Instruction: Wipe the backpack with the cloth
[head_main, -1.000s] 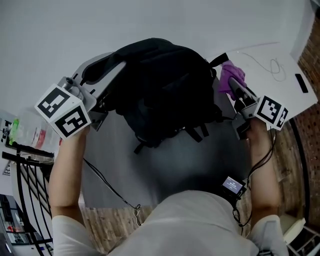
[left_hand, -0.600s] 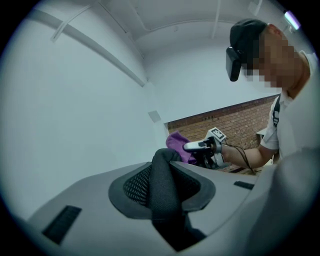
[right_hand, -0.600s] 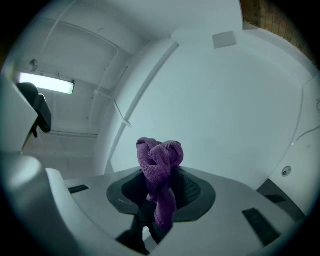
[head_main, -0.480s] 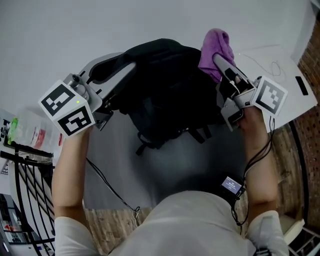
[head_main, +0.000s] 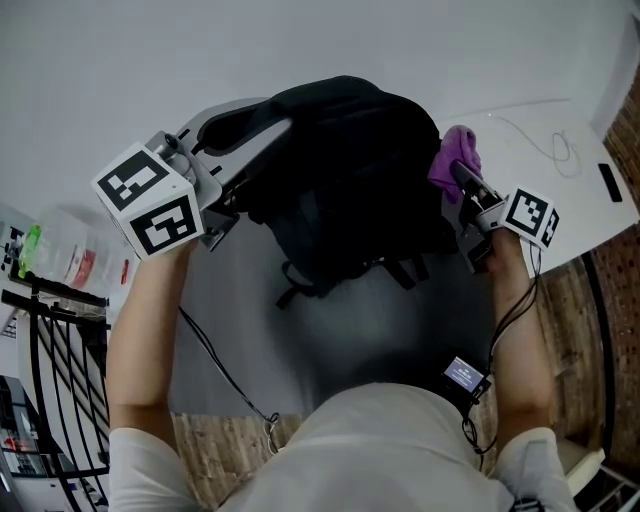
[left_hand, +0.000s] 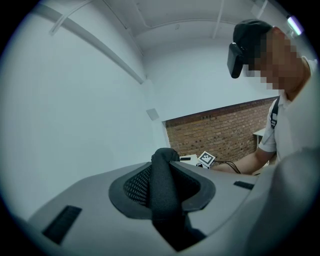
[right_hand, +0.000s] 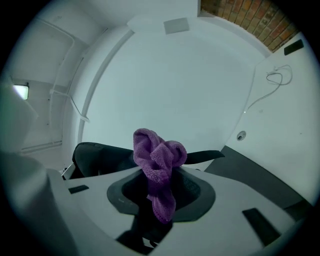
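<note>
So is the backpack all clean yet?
Can't tell how clean it is. Done: the left tongs grip a black strap of the backpack, steadying it. In hand: the right tongs pinch the purple cloth at the backpack's right side. Left: wiping the rest.

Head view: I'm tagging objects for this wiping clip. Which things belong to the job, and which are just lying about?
In the job:
- black backpack
- purple cloth, clamped in the right gripper's jaws
- backpack strap, clamped in the left gripper's jaws

Lying about:
- white cable
- small black bar
- metal rack at the left edge
</note>
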